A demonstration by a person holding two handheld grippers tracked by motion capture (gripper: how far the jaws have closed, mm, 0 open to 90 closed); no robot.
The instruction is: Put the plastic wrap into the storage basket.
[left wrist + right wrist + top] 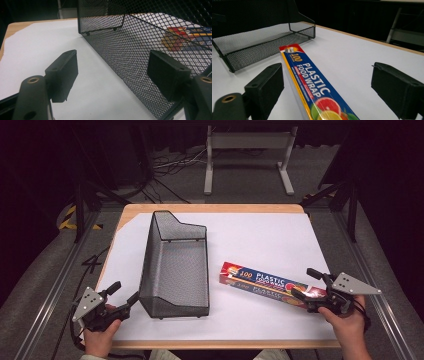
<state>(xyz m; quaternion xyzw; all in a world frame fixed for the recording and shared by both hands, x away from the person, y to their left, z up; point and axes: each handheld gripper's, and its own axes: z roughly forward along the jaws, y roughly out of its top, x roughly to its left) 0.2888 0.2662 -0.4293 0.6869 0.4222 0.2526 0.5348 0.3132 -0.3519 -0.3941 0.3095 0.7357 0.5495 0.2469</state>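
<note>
A: High view: where does the box of plastic food wrap (265, 285) lie?

B: At lower right of centre, flat on the white table cover (260, 240), slanting from middle down toward the right edge. Its near end sits between the jaws of the right gripper (306, 284).

A: Is the box clamped?

B: No. In the right gripper view the box (312, 85) runs up the frame beside the left-hand jaw, and the right-hand jaw stands well apart from it with bare cover between. The jaws are spread wide, not pressing.

A: How is the right hand posed?

B: The right hand (347, 320) enters from the bottom right corner, wrapped around the handle, with the gripper pointing toward upper left along the box.

A: And outward from there?

B: The black mesh basket (175, 265) stands left of centre, near the box but apart from it. The left hand (100, 332) comes in at bottom left, and the left gripper (125, 292) points toward upper right at the basket's near corner.

A: State of those jaws?

B: Released. In the left gripper view the basket's mesh wall (130, 50) rises between them, just beside the right-hand jaw; contact cannot be told.
</note>
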